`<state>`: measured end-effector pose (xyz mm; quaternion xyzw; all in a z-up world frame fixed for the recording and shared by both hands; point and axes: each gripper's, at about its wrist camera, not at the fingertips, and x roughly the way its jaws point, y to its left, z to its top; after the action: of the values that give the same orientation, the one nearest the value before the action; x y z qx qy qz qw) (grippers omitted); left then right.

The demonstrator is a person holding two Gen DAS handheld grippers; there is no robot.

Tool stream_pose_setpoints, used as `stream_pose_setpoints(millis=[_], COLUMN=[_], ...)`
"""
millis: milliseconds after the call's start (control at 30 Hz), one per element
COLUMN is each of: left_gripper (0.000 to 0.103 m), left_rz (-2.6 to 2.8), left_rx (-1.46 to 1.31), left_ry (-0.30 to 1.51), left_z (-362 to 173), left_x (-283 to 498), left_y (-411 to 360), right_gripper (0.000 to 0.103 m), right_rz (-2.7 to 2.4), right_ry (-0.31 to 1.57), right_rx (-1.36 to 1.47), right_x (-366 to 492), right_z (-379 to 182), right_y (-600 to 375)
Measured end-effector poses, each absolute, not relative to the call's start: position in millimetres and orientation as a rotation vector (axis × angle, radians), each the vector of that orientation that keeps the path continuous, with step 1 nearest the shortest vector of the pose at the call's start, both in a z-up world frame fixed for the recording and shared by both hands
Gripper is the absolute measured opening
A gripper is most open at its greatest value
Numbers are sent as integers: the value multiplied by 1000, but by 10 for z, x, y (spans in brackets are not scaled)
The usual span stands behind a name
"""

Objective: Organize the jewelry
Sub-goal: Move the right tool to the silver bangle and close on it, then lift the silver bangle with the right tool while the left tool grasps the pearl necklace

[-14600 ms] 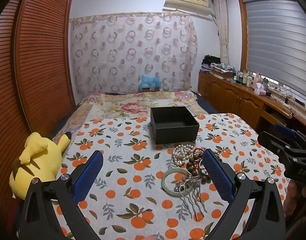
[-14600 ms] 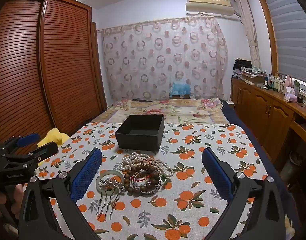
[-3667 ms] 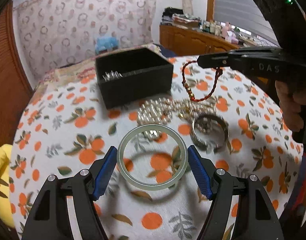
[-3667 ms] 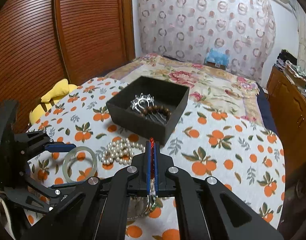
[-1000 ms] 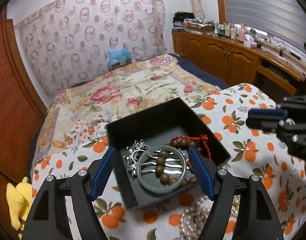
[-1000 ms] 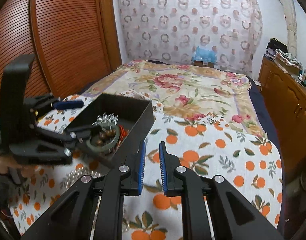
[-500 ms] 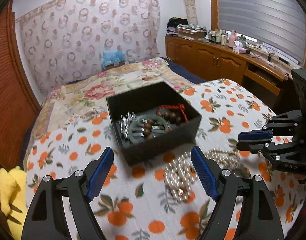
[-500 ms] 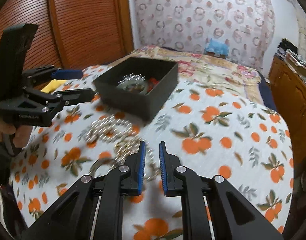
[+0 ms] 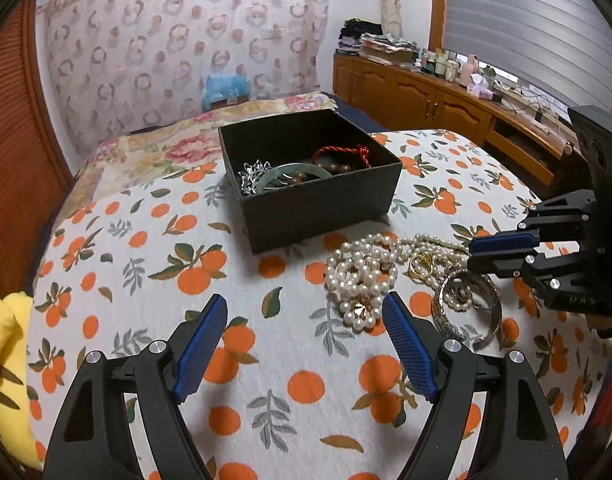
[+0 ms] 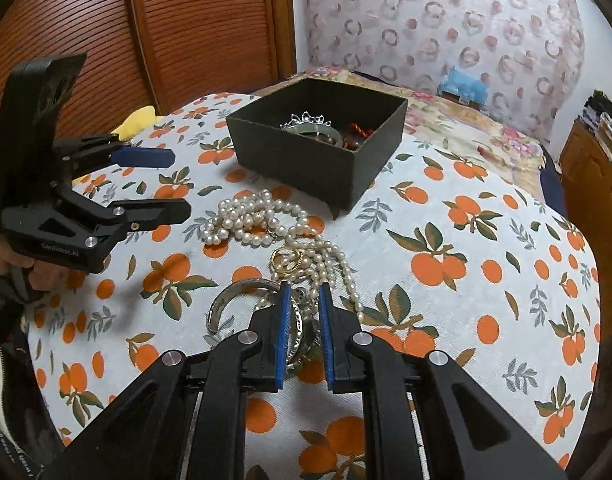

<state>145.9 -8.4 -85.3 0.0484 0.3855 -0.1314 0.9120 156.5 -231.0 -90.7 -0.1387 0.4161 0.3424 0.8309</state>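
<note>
**Left wrist and right wrist views: both tools low over the loose jewelry**

Left wrist view, from left to right: a yellow plush toy (image 9: 4,344) sits at the edge of the tabletop (image 9: 118,280), which is covered by an orange-print cloth. The left hand-held gripper (image 9: 304,344) points down at an angle over bare cloth; its jaws have just been opening, stand wide, and hold nothing. Beyond it stands the black box (image 9: 317,204), with a green bangle (image 9: 294,172), a silver comb (image 9: 252,172), brown beads (image 9: 333,168) and a red cord (image 9: 345,152) inside. Just in front of the box lies the pearl necklace (image 9: 361,276), its near end beside the gripper's right finger. Further right are gold rings (image 9: 421,264) and a silver cuff bracelet (image 9: 469,312). The right hand-held gripper (image 9: 501,256) reaches in from the right edge, its tips over the cuff.

Right wrist view, left to right: a hand (image 10: 10,264) grips the left tool's handle at the frame's edge. The right gripper tilts steeply down with its jaws narrow, a small gap between the pads; the cuff's rim and a few pearls show in that gap, but whether the pads touch them cannot be told.
</note>
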Motion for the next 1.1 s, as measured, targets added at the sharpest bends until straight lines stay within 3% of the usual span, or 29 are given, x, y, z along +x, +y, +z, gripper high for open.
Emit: stream_pose_setpoints(millis=[233,300,400,1100], left_gripper=[77,77,76,77], left_rz=[-270,-268,-263,-259], left_rx=[80,77,68,62], left_ry=[797,793,785,769], left_z=[-857,-845,-819,-754], left_x=[1432,1423,1418,1409], left_y=[-48,-32,0,-13], right_gripper=[15,6,4,4], right_rz=[740,750,741,592], right_ry=[904,909,906,851], right_rx=[-364,-364,-364,-385], right_x=[1563,1570,1583,1853], right_z=[-958,-961,-942,-668], right_y=[-2222,-2241,-2281,-2660])
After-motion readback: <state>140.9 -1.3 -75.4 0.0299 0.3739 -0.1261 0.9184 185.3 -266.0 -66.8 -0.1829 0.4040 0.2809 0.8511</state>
